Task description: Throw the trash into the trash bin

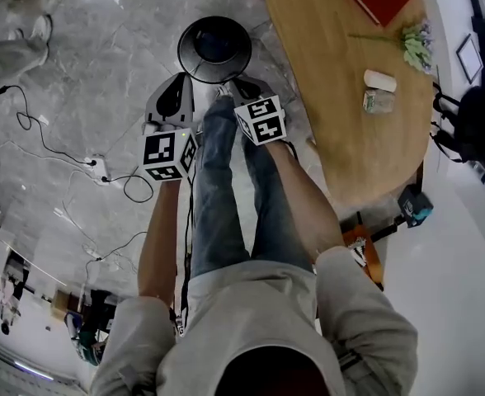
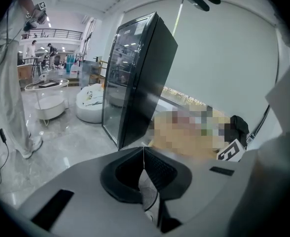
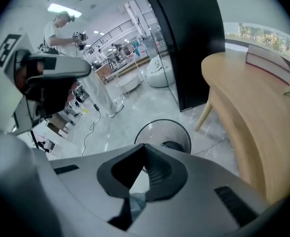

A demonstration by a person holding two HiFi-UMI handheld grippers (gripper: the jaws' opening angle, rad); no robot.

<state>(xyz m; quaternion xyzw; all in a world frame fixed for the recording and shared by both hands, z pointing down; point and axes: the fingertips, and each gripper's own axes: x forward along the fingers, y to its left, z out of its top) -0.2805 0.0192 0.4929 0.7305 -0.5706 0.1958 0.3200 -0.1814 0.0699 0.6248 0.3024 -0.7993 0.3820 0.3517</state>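
Trash bin (image 1: 214,48) stands on the floor in the head view, with the left gripper (image 1: 179,85) and right gripper (image 1: 239,87) just beside its rim. Right of the bin, on the table (image 1: 333,139), a white roll (image 1: 380,80) and a crumpled clear piece (image 1: 378,101) look still to be thrown.

Left gripper view: jaws together, nothing between.

Right gripper view: jaws together and empty, the bin just beyond.

The person wears a pale grey short-sleeved shirt (image 1: 251,312) and blue jeans (image 1: 226,213); the matte grey left gripper (image 1: 185,77) and right gripper (image 1: 236,82) each carry black-and-white marker cubes (image 1: 169,155).
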